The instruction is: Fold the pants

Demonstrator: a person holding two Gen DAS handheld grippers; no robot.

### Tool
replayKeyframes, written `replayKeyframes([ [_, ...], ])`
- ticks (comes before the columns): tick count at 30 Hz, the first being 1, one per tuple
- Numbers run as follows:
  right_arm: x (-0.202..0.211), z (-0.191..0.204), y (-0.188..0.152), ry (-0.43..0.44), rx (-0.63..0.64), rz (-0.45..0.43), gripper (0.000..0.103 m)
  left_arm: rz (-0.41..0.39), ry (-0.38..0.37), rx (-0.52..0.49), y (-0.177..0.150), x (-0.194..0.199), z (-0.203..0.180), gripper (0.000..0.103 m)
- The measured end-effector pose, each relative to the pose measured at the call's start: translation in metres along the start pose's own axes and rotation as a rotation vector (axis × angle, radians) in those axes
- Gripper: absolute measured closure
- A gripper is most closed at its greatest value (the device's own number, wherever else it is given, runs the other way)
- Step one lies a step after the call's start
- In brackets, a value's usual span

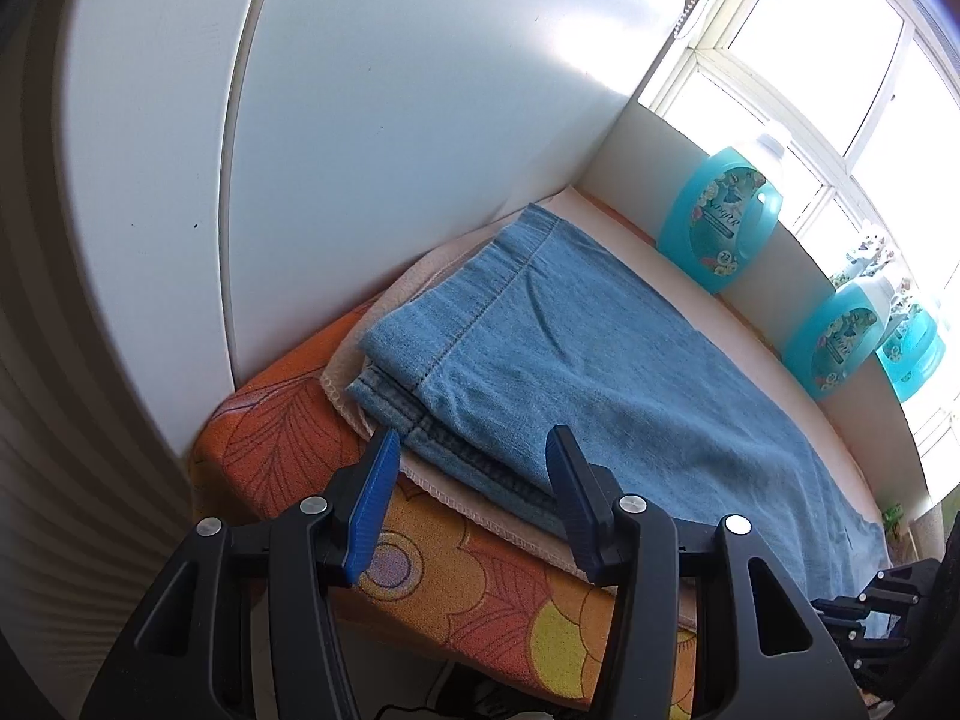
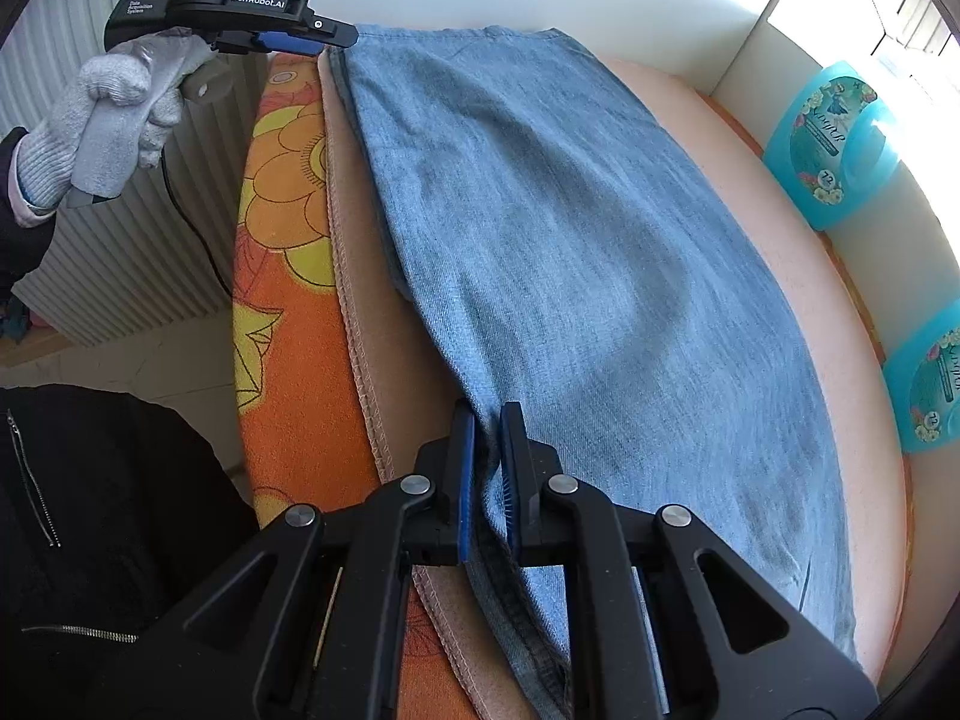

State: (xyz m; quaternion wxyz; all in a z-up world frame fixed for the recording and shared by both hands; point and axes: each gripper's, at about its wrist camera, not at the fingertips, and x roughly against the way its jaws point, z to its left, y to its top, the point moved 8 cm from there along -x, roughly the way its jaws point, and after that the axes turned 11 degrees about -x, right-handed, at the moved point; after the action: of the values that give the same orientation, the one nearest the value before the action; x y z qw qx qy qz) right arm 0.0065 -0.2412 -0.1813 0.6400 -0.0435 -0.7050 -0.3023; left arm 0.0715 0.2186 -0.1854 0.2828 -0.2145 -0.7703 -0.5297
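Two grippers work on one pair of blue denim pants [image 2: 576, 276], which lies flat along a peach pad [image 2: 396, 372] on an orange flowered board cover [image 2: 288, 324].

Nearest in the right wrist view, the right gripper [image 2: 487, 420] has its blue-padded jaws drawn almost together, pinching a raised fold of denim at the near edge of the pants. The cloth bunches up between the pads. Below the jaws the seam runs down out of the frame, so that end of the garment is cut off.

In the left wrist view, the left gripper [image 1: 471, 450] stands about half open, its jaws straddling the folded corner of the pants at the hem. Whether the pads press on the cloth cannot be told; the right-hand finger hides part of the hem. From the right wrist view the same gripper appears small at the far end of the board, held by a hand in a grey knit glove [image 2: 114, 114], its tip at the far corner of the pants.

Farther off, turquoise bottles [image 1: 720, 216] stand in a row along a white ledge, beside the pad. Bright window [image 1: 840, 60] light washes out their tops. At the lower right edge of the left view, part of the right gripper is dark and hard to make out.
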Motion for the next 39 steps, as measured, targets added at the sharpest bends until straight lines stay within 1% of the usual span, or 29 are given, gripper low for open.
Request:
replayKeyframes([
  [1,0.005,0.000,0.002,0.012,-0.003,0.001,0.094,-0.002,-0.005,-0.003,-0.001,0.002,0.001,0.053],
  [3,0.020,0.000,0.016,0.046,-0.022,-0.036,0.094,-0.006,-0.007,-0.009,-0.004,0.008,0.004,0.053],
  [6,0.038,0.004,0.049,0.097,-0.040,-0.109,0.094,-0.016,0.003,-0.007,-0.009,0.020,0.012,0.053],
  [8,0.040,0.009,0.073,0.115,-0.041,-0.143,0.094,-0.020,-0.002,0.002,-0.013,0.027,0.017,0.053],
  [11,0.028,0.022,0.107,0.158,-0.037,-0.169,0.093,-0.030,-0.001,0.004,-0.015,0.037,0.024,0.053],
  [14,0.012,0.047,0.139,0.236,-0.029,-0.183,0.093,-0.042,-0.005,0.008,-0.015,0.043,0.027,0.053],
  [16,-0.001,0.066,0.160,0.265,-0.008,-0.193,0.093,-0.049,-0.009,0.015,-0.016,0.047,0.030,0.054],
  [18,-0.017,0.085,0.179,0.309,0.008,-0.183,0.093,-0.052,-0.009,0.018,-0.017,0.050,0.032,0.054],
  [20,-0.035,0.103,0.195,0.329,0.037,-0.167,0.093,-0.051,-0.008,0.026,-0.019,0.052,0.035,0.054],
  [22,-0.054,0.119,0.206,0.328,0.065,-0.147,0.089,-0.048,-0.009,0.034,-0.021,0.052,0.036,0.054],
  [23,-0.063,0.126,0.211,0.317,0.079,-0.140,0.078,-0.047,-0.009,0.038,-0.023,0.053,0.037,0.054],
  [24,-0.071,0.131,0.215,0.303,0.094,-0.137,0.070,-0.046,-0.011,0.043,-0.024,0.053,0.038,0.054],
  [25,-0.077,0.135,0.218,0.292,0.107,-0.133,0.068,-0.045,-0.014,0.047,-0.025,0.053,0.038,0.054],
  [28,-0.095,0.140,0.225,0.281,0.111,-0.100,0.068,-0.041,-0.019,0.052,-0.026,0.051,0.039,0.054],
  [29,-0.099,0.139,0.227,0.279,0.107,-0.094,0.068,-0.041,-0.022,0.052,-0.025,0.050,0.038,0.054],
  [31,-0.105,0.137,0.229,0.279,0.098,-0.085,0.075,-0.041,-0.030,0.049,-0.024,0.049,0.037,0.054],
  [32,-0.107,0.135,0.230,0.284,0.087,-0.078,0.083,-0.042,-0.034,0.045,-0.022,0.048,0.035,0.054],
  [33,-0.109,0.133,0.231,0.295,0.071,-0.073,0.088,-0.042,-0.037,0.041,-0.021,0.047,0.034,0.054],
  [35,-0.110,0.127,0.233,0.315,0.046,-0.069,0.094,-0.042,-0.040,0.036,-0.020,0.046,0.034,0.054],
  [37,-0.106,0.126,0.234,0.342,0.035,-0.068,0.096,-0.040,-0.045,0.039,-0.020,0.043,0.034,0.053],
  [39,-0.095,0.130,0.233,0.378,0.054,-0.073,0.098,-0.040,-0.046,0.045,-0.020,0.041,0.035,0.054],
])
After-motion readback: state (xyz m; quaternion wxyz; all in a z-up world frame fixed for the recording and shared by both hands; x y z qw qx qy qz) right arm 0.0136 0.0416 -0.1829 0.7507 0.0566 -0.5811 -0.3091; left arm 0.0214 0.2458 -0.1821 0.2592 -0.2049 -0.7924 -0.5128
